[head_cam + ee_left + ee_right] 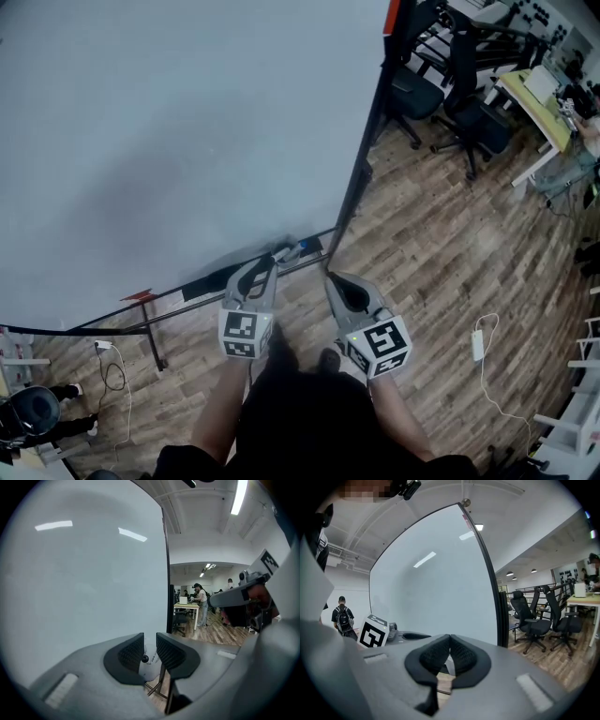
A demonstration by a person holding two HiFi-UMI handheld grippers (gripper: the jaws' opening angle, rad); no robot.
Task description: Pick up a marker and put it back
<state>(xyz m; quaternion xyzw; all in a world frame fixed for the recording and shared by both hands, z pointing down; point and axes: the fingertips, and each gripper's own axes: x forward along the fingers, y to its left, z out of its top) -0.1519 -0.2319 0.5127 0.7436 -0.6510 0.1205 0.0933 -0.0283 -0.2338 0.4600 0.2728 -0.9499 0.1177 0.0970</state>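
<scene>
Marker (149, 665) first: its pale body with a small dark round end shows in the gap of the left gripper (149, 640), low down between the two ribbed pads. Those jaws stand apart, and the pads do not seem to press on it; the marker looks to lie just beyond them, on the ledge at the foot of the whiteboard (84, 583). The right gripper (449, 639) has its jaws pressed together at the tips with nothing between them, and it hangs just beside the left one, off the board's dark right edge.

In the head view both grippers sit side by side at the lower right corner of the board, the left one's tips right at the tray (202, 287) that runs along the bottom rail. Past the board lies wood floor, with office chairs (534, 616) well apart from the work.

My reading is that this is the step at the tray itself: either the reach in to take the marker or the moment after laying it back, and I cannot tell which. If the pickup is ahead, the left jaws need to slide on round the barrel, centred, then close squarely so it does not roll off the ledge.
</scene>
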